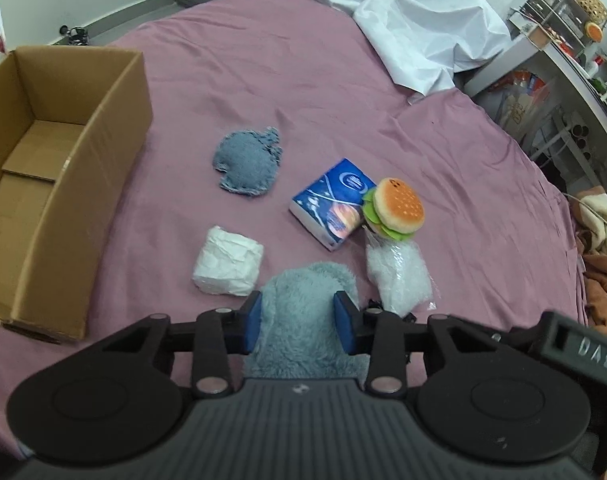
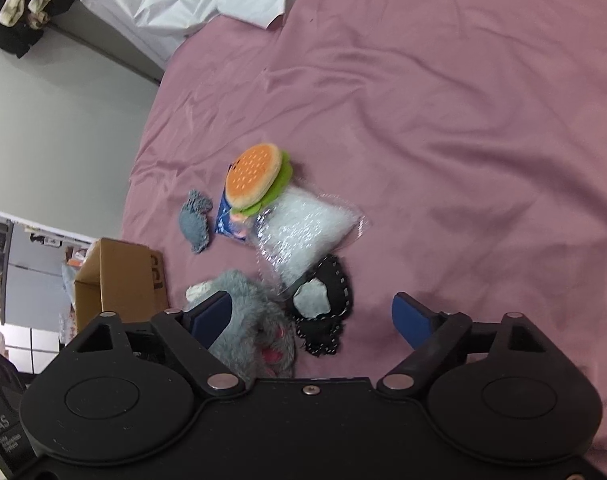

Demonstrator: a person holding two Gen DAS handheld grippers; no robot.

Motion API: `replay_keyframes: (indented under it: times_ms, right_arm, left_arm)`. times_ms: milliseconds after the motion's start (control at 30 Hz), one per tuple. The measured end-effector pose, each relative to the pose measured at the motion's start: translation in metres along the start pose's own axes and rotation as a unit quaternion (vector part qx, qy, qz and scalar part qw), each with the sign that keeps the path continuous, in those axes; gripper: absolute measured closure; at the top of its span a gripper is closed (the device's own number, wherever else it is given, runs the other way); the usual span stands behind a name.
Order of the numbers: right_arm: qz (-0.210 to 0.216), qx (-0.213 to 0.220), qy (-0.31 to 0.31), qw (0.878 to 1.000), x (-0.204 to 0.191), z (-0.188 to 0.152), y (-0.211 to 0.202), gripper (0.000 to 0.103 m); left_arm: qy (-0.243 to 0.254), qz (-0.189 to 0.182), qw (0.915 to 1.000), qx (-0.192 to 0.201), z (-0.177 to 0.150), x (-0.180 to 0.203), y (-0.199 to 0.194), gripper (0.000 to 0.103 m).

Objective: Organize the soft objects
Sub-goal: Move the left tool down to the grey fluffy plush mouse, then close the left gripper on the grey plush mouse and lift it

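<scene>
The left gripper (image 1: 299,322) was narrowed onto the fluffy grey-blue plush (image 1: 303,320), both blue pads pressed into its pile. The right gripper (image 2: 311,318) stood wide, nothing gripped, its left finger against the same plush, above a black piece with white stitching (image 2: 331,312). All lay on the pink bedsheet (image 1: 303,80). The open cardboard box (image 1: 63,160) sat at the bed's left edge. Just beyond the plush lay a white wrapped packet (image 1: 227,266), a clear bag of white filling (image 1: 397,276), a burger toy (image 1: 397,210) touching a blue tissue pack (image 1: 331,204), and a denim-blue pad (image 1: 247,164).
</scene>
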State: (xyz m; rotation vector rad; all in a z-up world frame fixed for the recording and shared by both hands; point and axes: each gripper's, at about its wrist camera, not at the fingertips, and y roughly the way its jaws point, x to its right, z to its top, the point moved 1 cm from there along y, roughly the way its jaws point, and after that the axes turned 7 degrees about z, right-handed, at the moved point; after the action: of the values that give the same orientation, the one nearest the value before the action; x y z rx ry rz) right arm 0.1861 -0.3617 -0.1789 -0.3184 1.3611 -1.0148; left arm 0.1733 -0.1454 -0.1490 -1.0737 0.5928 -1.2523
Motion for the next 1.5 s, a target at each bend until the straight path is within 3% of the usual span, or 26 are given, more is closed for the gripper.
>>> replay_keyframes:
  times_ms: [200, 367, 600, 767, 900, 1033, 1500]
  right_arm:
    - [0.000, -0.016, -0.014, 1.000, -0.009, -0.004, 0.010, 0.023]
    - [0.007, -0.031, -0.017, 0.999, -0.015, -0.009, 0.020, 0.038]
    - [0.047, -0.050, -0.002, 0.998, -0.023, -0.014, 0.032, 0.050]
    - [0.052, -0.066, 0.018, 0.996, -0.026, -0.019, 0.050, 0.057]
    - [0.060, -0.080, 0.019, 0.995, -0.033, -0.025, 0.066, 0.077]
    - [0.066, -0.072, 0.015, 0.995, -0.036, -0.024, 0.064, 0.085]
    - [0.072, -0.036, 0.027, 0.996, -0.030, -0.019, 0.044, 0.093]
  left_arm:
    - [0.018, 0.039, 0.9989, 0.017, 0.002, -0.008, -0.006, 0.065]
    - [0.015, 0.061, 0.9978, 0.019, 0.006, -0.019, -0.009, 0.065]
    - [0.013, 0.075, 0.9970, 0.015, 0.007, -0.028, -0.012, 0.066]
    - [0.006, 0.075, 0.9971, 0.009, 0.007, -0.031, -0.013, 0.066]
    - [0.006, 0.063, 0.9980, 0.010, 0.009, -0.032, -0.020, 0.066]
    - [0.002, 0.043, 0.9989, 0.018, 0.012, -0.035, -0.031, 0.065]
    - [-0.015, -0.014, 0.9997, -0.010, 0.001, -0.028, -0.024, 0.063]
